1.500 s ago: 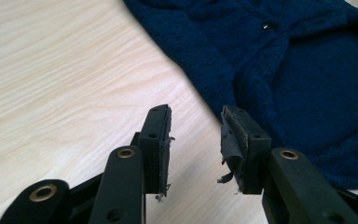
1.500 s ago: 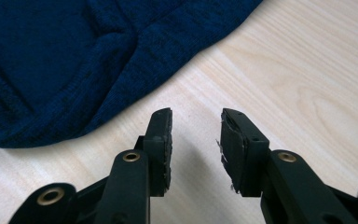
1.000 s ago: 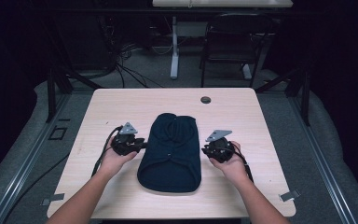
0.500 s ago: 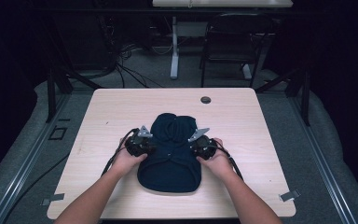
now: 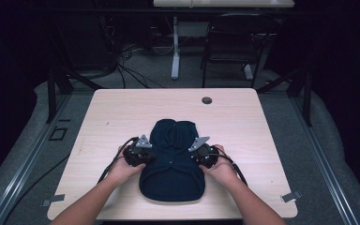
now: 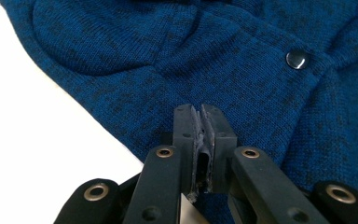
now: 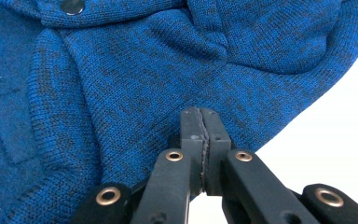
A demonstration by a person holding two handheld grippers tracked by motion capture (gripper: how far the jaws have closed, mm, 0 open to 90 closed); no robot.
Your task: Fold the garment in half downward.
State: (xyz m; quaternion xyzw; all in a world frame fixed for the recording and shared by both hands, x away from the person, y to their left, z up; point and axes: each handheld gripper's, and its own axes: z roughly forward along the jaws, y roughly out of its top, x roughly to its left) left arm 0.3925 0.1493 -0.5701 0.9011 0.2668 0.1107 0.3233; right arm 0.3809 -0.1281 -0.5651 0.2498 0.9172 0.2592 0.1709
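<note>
Now both claws have moved in from the bare surface (image 5: 122,112) at either side onto the blue knit garment (image 5: 173,159), which lies flat between my hands. Left claw (image 5: 146,153) sits on the garment's left edge, right claw (image 5: 198,154) on its right edge, roughly level with each other.

Jaws on both have just been closing. In the left gripper view the left claw's pads stand together with a thin slot left between them, knit directly under and ahead of the tips. In the right gripper view the right claw's pads meet along a narrow seam, knit under and to one side of them.

Judgement: this reads as a two-sided pinch at the edges, likely the start of a fold or lift.

Hard to make out:
- whether either claw has actually caught fabric; the tips hide the contact, no fold seen rising between the pads
- snap button (image 6: 296,59) ahead of the left claw, another (image 7: 72,6) at the top edge ahead of the right, cut off
- garment's near hem is partly covered by my hands in the high view
</note>
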